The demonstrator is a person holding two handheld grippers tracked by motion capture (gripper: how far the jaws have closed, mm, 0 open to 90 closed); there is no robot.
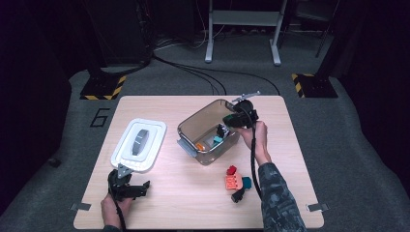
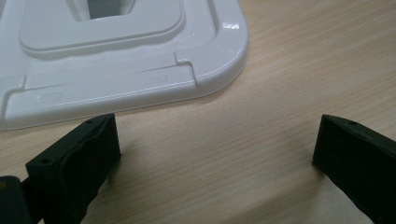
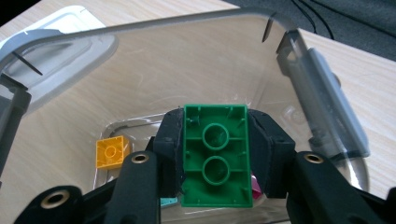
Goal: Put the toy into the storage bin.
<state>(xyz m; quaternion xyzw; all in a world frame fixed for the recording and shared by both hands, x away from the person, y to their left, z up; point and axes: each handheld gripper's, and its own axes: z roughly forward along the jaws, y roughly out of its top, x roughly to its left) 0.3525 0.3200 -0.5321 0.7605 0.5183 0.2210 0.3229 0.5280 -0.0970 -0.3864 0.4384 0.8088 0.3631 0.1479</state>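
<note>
The right gripper [image 3: 215, 158] squeezes a green block [image 3: 215, 156] tight and holds it inside the clear box [image 1: 193, 126], while the left gripper [image 2: 215, 154] sits wide open on the table [image 1: 193, 193] by the white lid [image 2: 140, 70].

Wooden table [image 1: 193, 193]: lid [image 1: 139, 145], bin [image 1: 209, 131], bricks [image 1: 236, 181].

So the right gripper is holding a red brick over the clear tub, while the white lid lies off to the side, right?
Not quite: the brick is green, not red, as the right gripper view shows. The right gripper does clamp it over the clear tub, and the white lid lies off to the side on the table.
</note>
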